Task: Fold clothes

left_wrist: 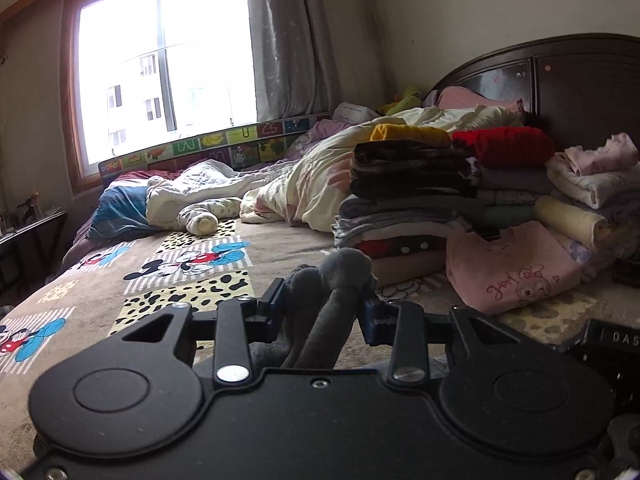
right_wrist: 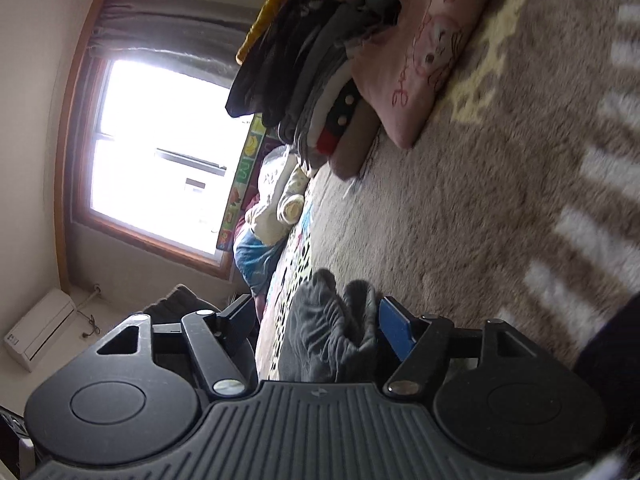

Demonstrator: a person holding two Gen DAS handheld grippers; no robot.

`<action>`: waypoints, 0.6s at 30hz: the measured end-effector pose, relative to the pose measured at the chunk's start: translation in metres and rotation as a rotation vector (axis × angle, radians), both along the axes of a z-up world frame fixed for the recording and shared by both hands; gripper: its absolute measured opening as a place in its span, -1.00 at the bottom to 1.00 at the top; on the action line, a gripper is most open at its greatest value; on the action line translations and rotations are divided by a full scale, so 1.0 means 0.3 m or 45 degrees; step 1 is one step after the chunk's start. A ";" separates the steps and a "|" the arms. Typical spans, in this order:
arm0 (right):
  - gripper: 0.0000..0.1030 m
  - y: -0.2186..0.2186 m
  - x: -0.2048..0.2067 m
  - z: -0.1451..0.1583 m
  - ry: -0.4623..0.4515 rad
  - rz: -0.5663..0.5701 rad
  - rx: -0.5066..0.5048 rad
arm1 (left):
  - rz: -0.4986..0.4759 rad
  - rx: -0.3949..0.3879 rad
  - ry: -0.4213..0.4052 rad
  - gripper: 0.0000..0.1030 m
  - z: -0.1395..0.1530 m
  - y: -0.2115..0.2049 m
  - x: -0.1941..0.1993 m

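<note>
- Two grippers each pinch the same grey garment [left_wrist: 340, 280], bunched up between their fingers.
- Left gripper [left_wrist: 322, 300]: its fingers are drawn in narrow on a thick fold of the grey cloth, which rises in a lump above the fingertips and trails back toward the camera in a rolled band between the two jaws.
- Right gripper [right_wrist: 316, 316]: seen with the view turned on its side, its fingers clamp a wrinkled wad of the garment [right_wrist: 332, 328]; the blue pad [right_wrist: 396, 330] of one finger presses against the cloth, and the cloth fills the gap and bulges past the tips.
- Under both grippers lies the brown cartoon-print blanket [left_wrist: 160, 276] that covers the bed.
- Just beyond the left gripper, a folded pink top [left_wrist: 516, 268] with a cartoon figure leans against a tall stack of folded clothes [left_wrist: 408, 208], dark on top, with a yellow piece [left_wrist: 408, 133] and a red piece [left_wrist: 504, 144] behind.
- Farther back, a cream quilt [left_wrist: 320, 176] lies rumpled across the bed, with a dark headboard [left_wrist: 560, 76] to the right.
- At the far side, a window [left_wrist: 164, 60] with a grey curtain [left_wrist: 292, 40] lets in bright light.
</note>
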State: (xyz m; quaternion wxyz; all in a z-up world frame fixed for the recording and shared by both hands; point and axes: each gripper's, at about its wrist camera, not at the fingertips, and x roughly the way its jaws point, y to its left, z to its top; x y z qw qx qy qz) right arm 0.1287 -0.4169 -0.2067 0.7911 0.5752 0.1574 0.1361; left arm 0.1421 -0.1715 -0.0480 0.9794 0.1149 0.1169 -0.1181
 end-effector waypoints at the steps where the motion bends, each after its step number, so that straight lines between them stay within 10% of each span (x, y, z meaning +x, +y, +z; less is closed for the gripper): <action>1: 0.34 -0.015 -0.005 -0.003 -0.001 -0.018 0.011 | -0.021 0.037 -0.003 -0.30 -0.022 -0.028 -0.006; 12: 0.34 -0.028 0.027 -0.037 -0.056 0.025 0.172 | -0.262 0.386 -0.080 -0.28 -0.193 -0.164 -0.114; 18: 0.37 0.004 0.058 -0.032 -0.066 0.087 0.194 | -0.467 0.567 -0.128 0.28 -0.245 -0.162 -0.208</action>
